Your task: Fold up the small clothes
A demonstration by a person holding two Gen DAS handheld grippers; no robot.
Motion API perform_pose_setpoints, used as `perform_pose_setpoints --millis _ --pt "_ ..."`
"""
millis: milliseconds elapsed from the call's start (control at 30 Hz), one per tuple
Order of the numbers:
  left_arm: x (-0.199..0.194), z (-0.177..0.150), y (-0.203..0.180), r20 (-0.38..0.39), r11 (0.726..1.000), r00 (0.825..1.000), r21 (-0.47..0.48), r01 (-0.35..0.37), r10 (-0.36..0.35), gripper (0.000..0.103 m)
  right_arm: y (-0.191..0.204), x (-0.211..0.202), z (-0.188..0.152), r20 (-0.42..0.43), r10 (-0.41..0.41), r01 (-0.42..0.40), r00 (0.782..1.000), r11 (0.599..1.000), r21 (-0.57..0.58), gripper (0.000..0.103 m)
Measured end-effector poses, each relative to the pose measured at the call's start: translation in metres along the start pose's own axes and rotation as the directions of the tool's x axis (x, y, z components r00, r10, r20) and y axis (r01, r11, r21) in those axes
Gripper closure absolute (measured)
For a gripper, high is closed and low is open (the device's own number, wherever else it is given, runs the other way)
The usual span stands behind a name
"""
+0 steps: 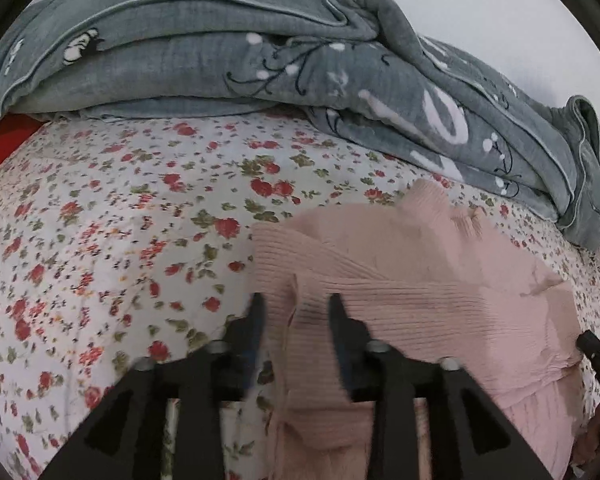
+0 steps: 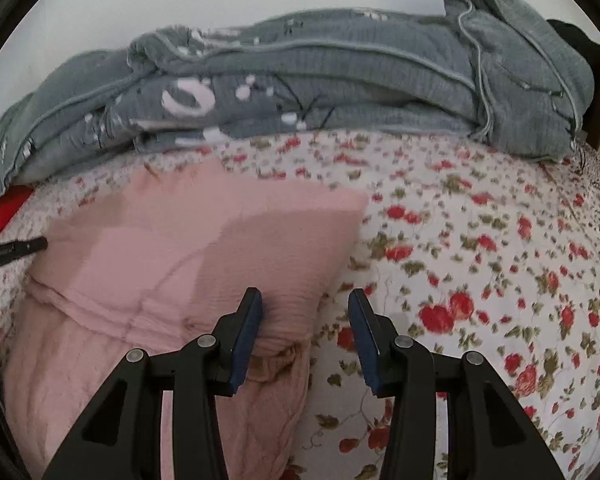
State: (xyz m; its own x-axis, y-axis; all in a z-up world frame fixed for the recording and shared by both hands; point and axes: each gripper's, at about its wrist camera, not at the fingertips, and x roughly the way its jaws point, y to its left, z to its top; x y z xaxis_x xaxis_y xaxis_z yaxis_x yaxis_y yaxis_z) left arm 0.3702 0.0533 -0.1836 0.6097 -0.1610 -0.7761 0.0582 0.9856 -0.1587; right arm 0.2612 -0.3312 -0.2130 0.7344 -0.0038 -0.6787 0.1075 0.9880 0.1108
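Left gripper (image 1: 296, 304) jaws stand spread, straddling a raised ridge of the pink ribbed knit garment (image 1: 400, 280) on the floral bedsheet (image 1: 100, 240). Right gripper (image 2: 305, 300) jaws stand spread at the garment's right edge, gripping nothing. Sleeves appear folded in; judged partly done, final fold remaining. Grey quilt (image 2: 340, 80) lies behind

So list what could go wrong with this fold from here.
1. The left claw straddles a ribbed strip of the pink garment with its jaws apart; closing here may pinch only the top layer and drag the fold askew.
2. The right claw is open at the garment's right edge, holding nothing, so that side could slide on the floral sheet.
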Motion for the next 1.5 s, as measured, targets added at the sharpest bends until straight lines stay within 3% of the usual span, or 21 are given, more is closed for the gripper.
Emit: perform_pose_setpoints --millis 33,233,300,333,467,767,933,1133,1500 --pt "0.000 -0.002 0.001 -0.001 1.000 1.000 0.000 -0.005 0.005 0.053 0.000 0.000 0.001 0.002 0.007 -0.007 1.000 1.000 0.004 0.057" --pt "0.020 -0.015 0.008 -0.025 1.000 1.000 -0.027 0.006 -0.007 0.052 0.000 0.034 -0.006 -0.101 -0.005 0.008 0.995 1.000 0.022 0.056" --pt "0.020 -0.016 0.004 -0.018 1.000 1.000 0.000 0.006 -0.006 0.060 -0.004 0.036 -0.005 -0.105 0.003 0.001 0.995 0.999 0.039 0.052" --pt "0.021 -0.016 0.001 -0.020 1.000 1.000 0.011 0.016 -0.016 0.068 -0.004 0.037 -0.005 -0.105 -0.001 0.005 0.995 0.999 0.038 0.051" --pt "0.019 -0.017 -0.007 -0.003 0.999 1.000 0.046 -0.015 0.015 0.074 -0.004 0.034 -0.005 -0.104 -0.021 0.025 0.994 0.999 0.031 0.049" --pt "-0.023 -0.032 -0.007 -0.008 0.998 0.999 0.028 -0.053 0.053 0.073 -0.014 -0.034 -0.016 -0.009 -0.058 0.058 0.998 0.996 0.071 0.048" --pt "-0.074 -0.059 -0.022 0.034 0.989 0.993 0.085 -0.118 0.116 0.067 -0.006 -0.080 -0.033 0.013 -0.061 0.060 0.998 0.996 0.070 0.048" --pt "-0.134 -0.090 -0.034 0.089 0.982 0.986 0.117 -0.148 0.139 0.066 0.006 -0.131 -0.054 0.062 -0.068 0.065 0.996 0.997 0.050 0.048" --pt "-0.198 -0.148 -0.030 0.113 0.988 0.988 0.107 -0.115 0.102 0.065 0.021 -0.189 -0.105 0.046 -0.032 0.031 0.998 0.999 0.020 0.048"
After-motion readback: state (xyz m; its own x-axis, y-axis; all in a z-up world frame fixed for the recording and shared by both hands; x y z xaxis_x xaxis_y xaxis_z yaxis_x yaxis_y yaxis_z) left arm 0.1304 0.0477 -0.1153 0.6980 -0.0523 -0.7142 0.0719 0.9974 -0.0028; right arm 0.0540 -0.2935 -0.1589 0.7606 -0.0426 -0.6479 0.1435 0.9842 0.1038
